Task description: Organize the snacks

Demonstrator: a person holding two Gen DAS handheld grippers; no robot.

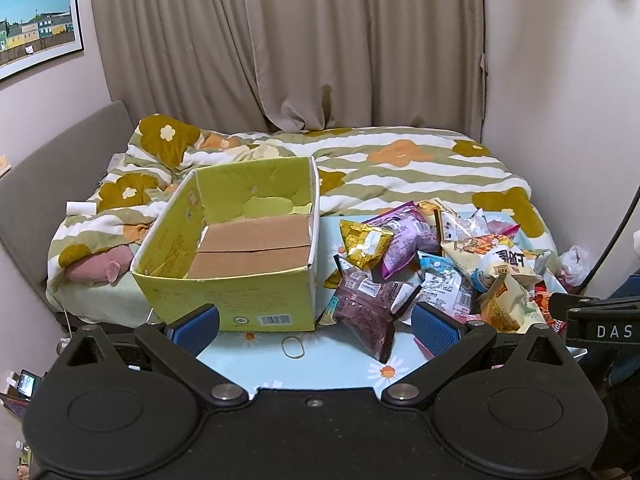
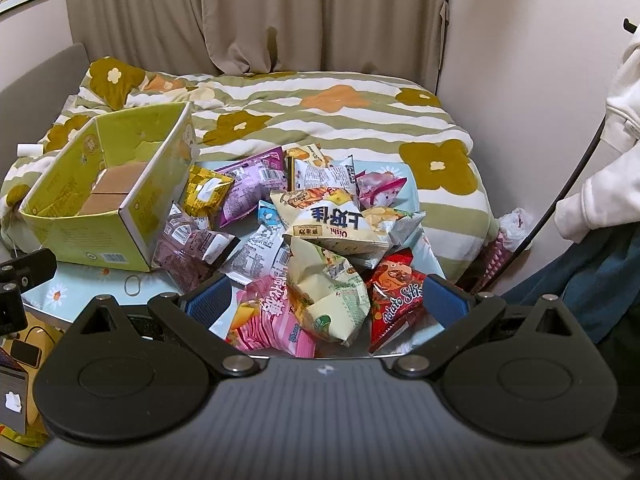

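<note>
Snack packets (image 2: 320, 232) lie heaped on the surface (image 1: 344, 364) just right of one empty yellow-green box (image 1: 228, 248), with the bed (image 2: 340, 116) behind. Our left gripper (image 1: 316, 324) and right gripper (image 2: 326, 300) both hang spread wide, holding nothing. We judge the first pick best taken from the pile's top, one packet only; we count over a dozen, overlapping too much to total.
</note>
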